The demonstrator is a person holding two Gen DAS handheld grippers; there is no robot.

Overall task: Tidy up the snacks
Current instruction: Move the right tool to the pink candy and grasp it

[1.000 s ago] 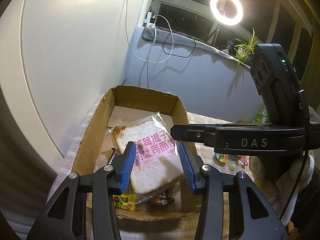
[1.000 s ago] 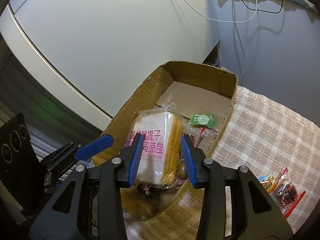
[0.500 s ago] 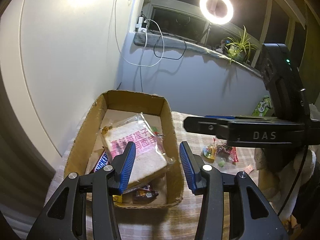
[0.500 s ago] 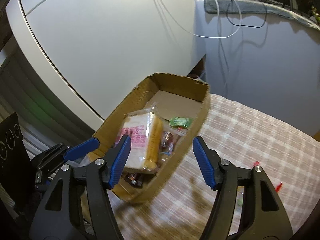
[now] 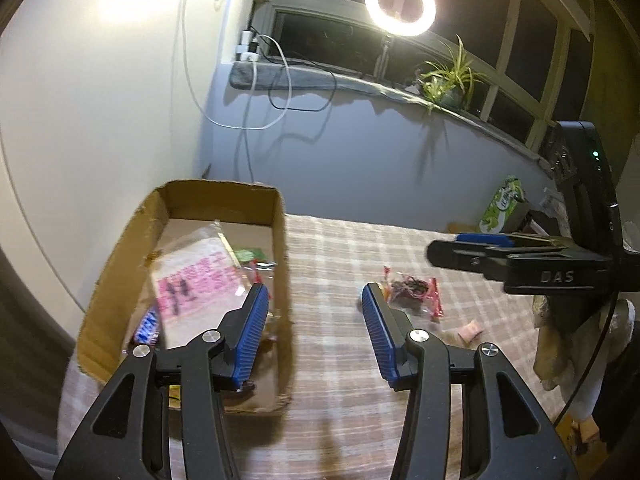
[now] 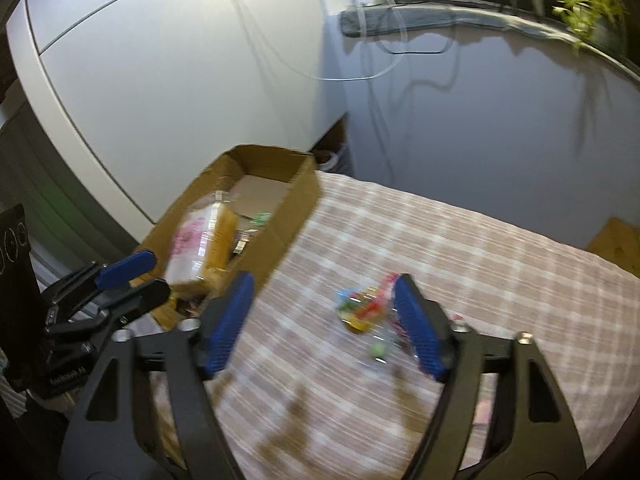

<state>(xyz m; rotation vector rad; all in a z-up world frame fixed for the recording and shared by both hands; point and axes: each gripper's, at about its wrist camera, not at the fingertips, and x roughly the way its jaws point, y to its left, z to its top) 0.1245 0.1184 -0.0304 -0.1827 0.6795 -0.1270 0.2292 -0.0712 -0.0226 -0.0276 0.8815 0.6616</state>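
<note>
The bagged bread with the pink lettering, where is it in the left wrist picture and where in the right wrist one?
Left wrist: the bagged bread lies in the cardboard box, left of centre, just beyond the left tongs.
Right wrist: bagged bread at centre left, in the same box, left of the right tongs.
Shared landmark: the checked tablecloth.

Right wrist view motion-blurred; candy packets point(image 6: 362, 310) unreadable. Box point(image 5: 280, 240) contents partly hidden behind left fingers point(image 5: 252, 336).
</note>
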